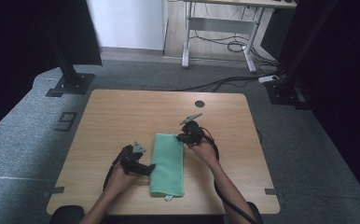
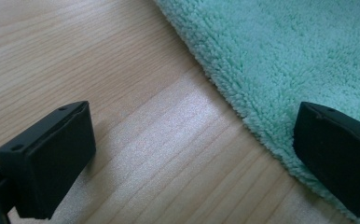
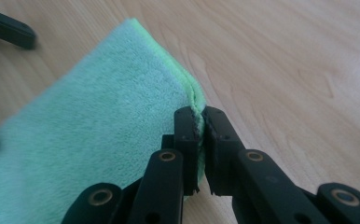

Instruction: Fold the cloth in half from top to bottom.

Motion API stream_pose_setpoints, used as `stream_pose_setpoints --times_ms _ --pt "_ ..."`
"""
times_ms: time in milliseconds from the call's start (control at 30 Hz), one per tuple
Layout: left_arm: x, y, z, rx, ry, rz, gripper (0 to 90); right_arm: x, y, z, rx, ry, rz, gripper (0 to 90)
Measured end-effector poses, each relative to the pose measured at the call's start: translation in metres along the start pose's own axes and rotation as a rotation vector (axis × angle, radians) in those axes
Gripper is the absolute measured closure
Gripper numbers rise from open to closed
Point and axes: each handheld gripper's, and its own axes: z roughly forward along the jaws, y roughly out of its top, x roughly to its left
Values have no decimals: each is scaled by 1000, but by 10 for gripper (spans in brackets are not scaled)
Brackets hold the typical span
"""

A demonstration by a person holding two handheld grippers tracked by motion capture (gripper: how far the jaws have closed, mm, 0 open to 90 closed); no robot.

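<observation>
A folded green towel [image 1: 169, 163] lies lengthwise on the wooden table [image 1: 122, 116], near its front middle. My right gripper [image 1: 182, 137] is at the towel's far right corner. In the right gripper view the towel [image 3: 99, 130] has its hemmed edge pinched between the jaws of that gripper [image 3: 201, 121], which is shut on it. My left gripper [image 1: 150, 167] rests low at the towel's left edge. In the left gripper view it [image 2: 192, 158] stands open, with one jaw over the towel [image 2: 285, 46] and the other over bare wood.
A small round hole [image 1: 199, 103] sits near the table's far edge. A white label [image 1: 168, 198] sticks out of the towel's near end. On the floor beyond the table stand black stand bases [image 1: 68, 84], a white desk frame [image 1: 220, 28] and loose cables [image 1: 229, 81].
</observation>
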Motion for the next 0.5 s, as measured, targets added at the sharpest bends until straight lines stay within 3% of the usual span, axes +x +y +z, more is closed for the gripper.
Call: stream_pose_setpoints --times_ms 200,500 --pt "0 0 0 1 3 -3 0 11 6 -21 -31 9 -54 837" --pt "-1 0 0 0 6 -5 0 29 0 -46 -68 42 -88 837"
